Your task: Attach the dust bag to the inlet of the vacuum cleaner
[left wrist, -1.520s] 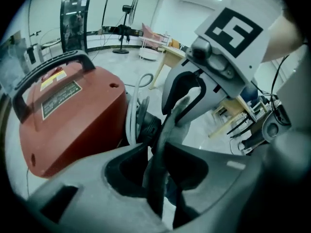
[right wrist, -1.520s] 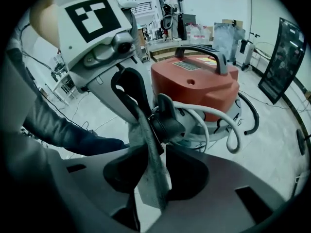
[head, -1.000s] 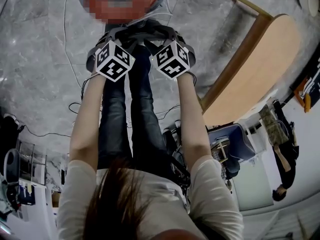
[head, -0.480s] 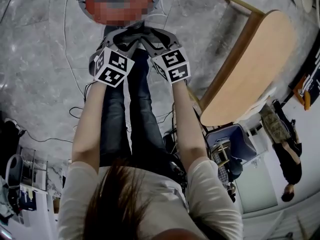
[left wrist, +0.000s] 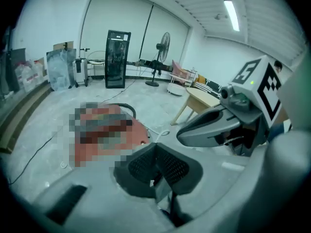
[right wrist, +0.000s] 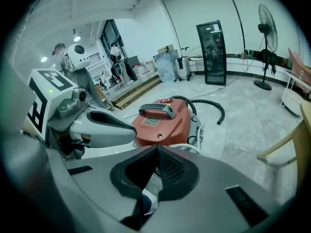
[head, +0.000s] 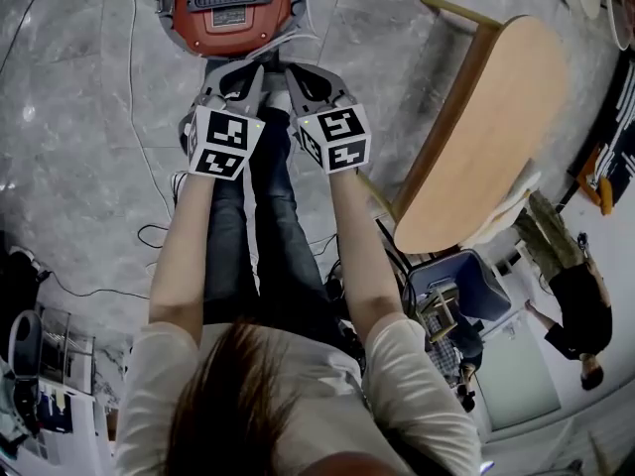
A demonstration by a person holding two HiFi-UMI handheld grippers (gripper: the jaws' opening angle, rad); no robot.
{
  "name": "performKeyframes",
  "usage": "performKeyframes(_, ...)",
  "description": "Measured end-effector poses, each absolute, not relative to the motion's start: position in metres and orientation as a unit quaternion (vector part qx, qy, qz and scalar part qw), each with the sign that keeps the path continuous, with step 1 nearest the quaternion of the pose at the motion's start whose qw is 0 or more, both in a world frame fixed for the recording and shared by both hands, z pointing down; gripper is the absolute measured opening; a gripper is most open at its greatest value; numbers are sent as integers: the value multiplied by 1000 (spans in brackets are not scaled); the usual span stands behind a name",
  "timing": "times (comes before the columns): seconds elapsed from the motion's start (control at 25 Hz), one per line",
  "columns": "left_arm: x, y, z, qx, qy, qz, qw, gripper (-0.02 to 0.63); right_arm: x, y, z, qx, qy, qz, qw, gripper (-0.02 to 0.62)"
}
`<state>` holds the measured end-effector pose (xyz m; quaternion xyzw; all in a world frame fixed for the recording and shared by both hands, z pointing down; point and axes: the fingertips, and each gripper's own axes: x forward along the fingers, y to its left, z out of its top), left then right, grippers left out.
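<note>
A red vacuum cleaner [head: 233, 8] with a black carry handle stands on the grey floor ahead of the person's legs; it also shows in the right gripper view [right wrist: 163, 120]. No dust bag is in any view. My left gripper [head: 246, 69] and right gripper [head: 300, 73] hang side by side just short of the vacuum's near edge, apart from it. Both sets of jaws have just closed, and nothing is between them. In the left gripper view the pads [left wrist: 165, 166] meet. In the right gripper view the pads [right wrist: 167, 169] meet too.
A black hose [right wrist: 216, 108] curls behind the vacuum. Thin cables [head: 139, 117] trail across the floor at the left. A wooden table [head: 486, 137] stands to the right, with a blue box [head: 461, 286] and a person [head: 575, 310] beyond it. A fan [left wrist: 164, 42] and a black cabinet [left wrist: 116, 59] stand far off.
Both grippers' jaws, spread wide a second ago, are now shut. Both grippers have tilted and drawn slightly back from the vacuum.
</note>
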<state>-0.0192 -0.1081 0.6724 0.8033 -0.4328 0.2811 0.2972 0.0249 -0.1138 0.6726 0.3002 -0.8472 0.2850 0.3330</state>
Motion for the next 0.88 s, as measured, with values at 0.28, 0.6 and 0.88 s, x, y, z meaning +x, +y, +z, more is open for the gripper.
performKeyframes(0.28,-24,-118,629,807,-460,237,284,17,23,-121,638,327,-849,281,306,2)
performKeyframes(0.6,-41,-130,550,807,-499,182,258,17,11,-137,570,332,-867,249,276,2)
performKeyframes(0.88,-54,-139,478,807,-517,157,240,17,8,-157,478,359,-876,219,236,2)
